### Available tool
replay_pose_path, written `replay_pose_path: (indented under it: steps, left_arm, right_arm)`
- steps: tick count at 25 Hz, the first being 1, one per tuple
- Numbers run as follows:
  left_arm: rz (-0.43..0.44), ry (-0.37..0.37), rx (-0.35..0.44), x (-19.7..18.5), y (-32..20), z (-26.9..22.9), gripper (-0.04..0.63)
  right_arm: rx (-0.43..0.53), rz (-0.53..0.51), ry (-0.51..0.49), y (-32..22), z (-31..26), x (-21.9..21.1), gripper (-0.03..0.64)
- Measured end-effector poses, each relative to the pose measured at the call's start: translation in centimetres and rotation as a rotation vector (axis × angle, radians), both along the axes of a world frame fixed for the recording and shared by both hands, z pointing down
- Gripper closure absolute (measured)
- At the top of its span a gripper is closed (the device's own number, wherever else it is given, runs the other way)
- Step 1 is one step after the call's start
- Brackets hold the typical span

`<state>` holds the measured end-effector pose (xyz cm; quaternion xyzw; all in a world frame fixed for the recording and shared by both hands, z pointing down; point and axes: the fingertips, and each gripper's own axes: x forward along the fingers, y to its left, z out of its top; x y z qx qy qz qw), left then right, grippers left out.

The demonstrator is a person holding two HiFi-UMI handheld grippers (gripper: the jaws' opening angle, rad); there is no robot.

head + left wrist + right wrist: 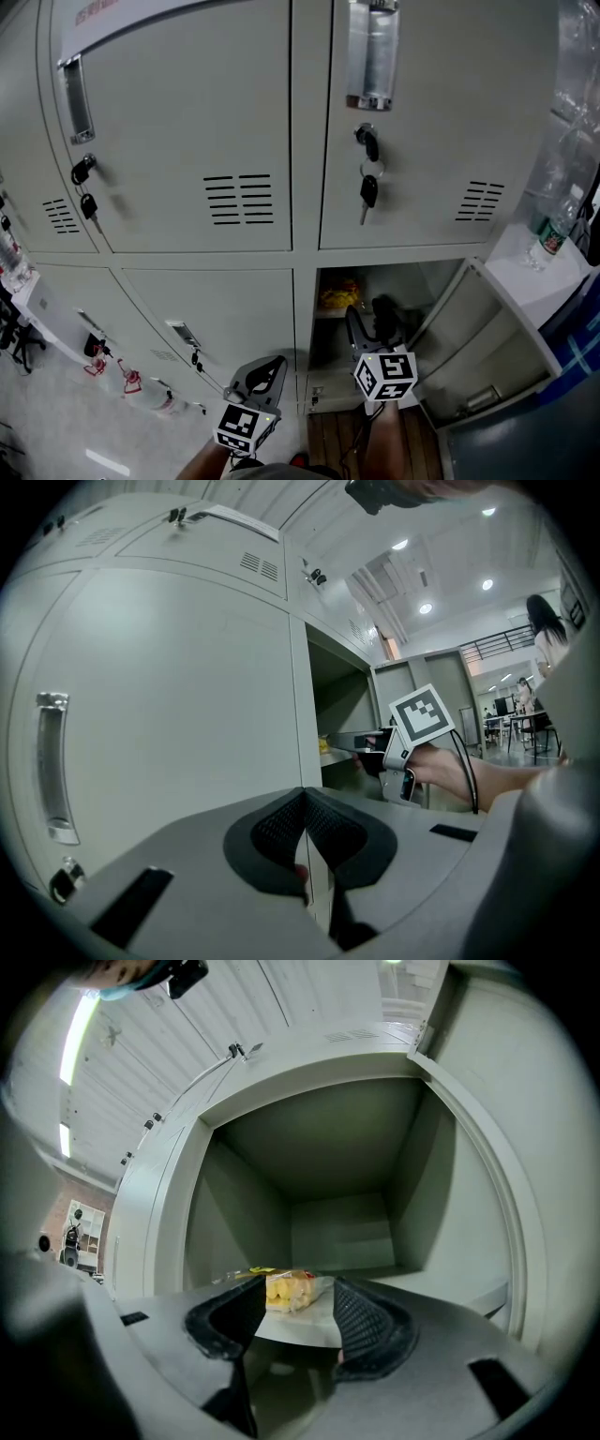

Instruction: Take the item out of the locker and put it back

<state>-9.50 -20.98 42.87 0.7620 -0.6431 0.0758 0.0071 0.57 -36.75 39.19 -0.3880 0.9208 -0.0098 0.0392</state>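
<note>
Surrounding the open locker [433, 277]: closed doors [178, 112], hanging keys [369, 192].

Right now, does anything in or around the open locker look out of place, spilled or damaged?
Nothing stands out. The yellow snack packet lies on the locker shelf, with nothing spilled around it. The right gripper is open in front of it, its pads not pressing it. The locker door stands wide open and looks undamaged.

Yellow packet [286, 1290], pale grey lockers [187, 112], black-and-white marker cube [385, 375]
</note>
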Motion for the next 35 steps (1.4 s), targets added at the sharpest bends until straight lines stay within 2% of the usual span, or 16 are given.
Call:
replay_pose_path:
  steps: [8, 15, 25, 35]
  left_arm:
    - [0.045, 0.01, 0.014, 1.0, 0.0, -0.4, 0.572]
    - [0.12, 0.014, 0.021, 2.5, 0.3, -0.9, 0.572]
    - [0.251, 0.027, 0.054, 4.6, 2.4, -2.3, 0.572]
    - [0.337, 0.049, 0.065, 5.2, 7.4, -2.5, 0.572]
  right_arm:
    - [0.032, 0.058, 0.038, 1.5, -0.5, 1.9, 0.403]
    - [0.058, 0.148, 0.071, 4.5, -1.2, 4.8, 0.436]
    - [0.059, 0.297, 0.09, 11.1, -1.1, 8.6, 0.503]
    - [0.013, 0.394, 0.091, 19.0, 0.5, 9.6, 0.569]
